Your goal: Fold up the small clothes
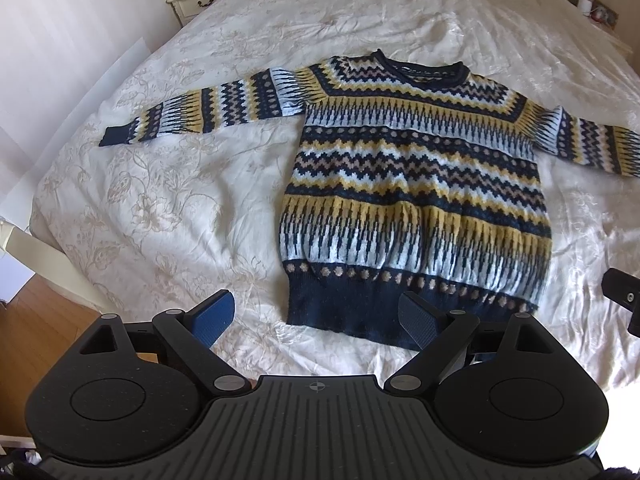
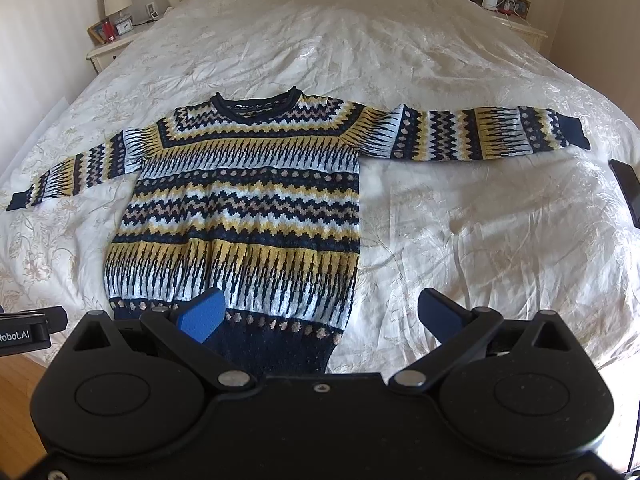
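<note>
A knitted sweater (image 1: 412,184) (image 2: 240,208) in navy, yellow, white and tan bands lies flat and face up on the bed, both sleeves spread out sideways, its navy hem nearest me. My left gripper (image 1: 316,316) hangs open above the hem's left corner, with nothing between its blue pads. My right gripper (image 2: 320,312) is open too, over the hem's right corner, and holds nothing. Part of the hem is hidden behind each gripper's body.
A cream floral bedspread (image 2: 460,220) covers the whole bed. Nightstands with lamps and small items stand at the head, one on the left (image 2: 112,46) and one on the right (image 2: 516,26). Wooden floor (image 1: 36,332) shows by the bed's near left corner.
</note>
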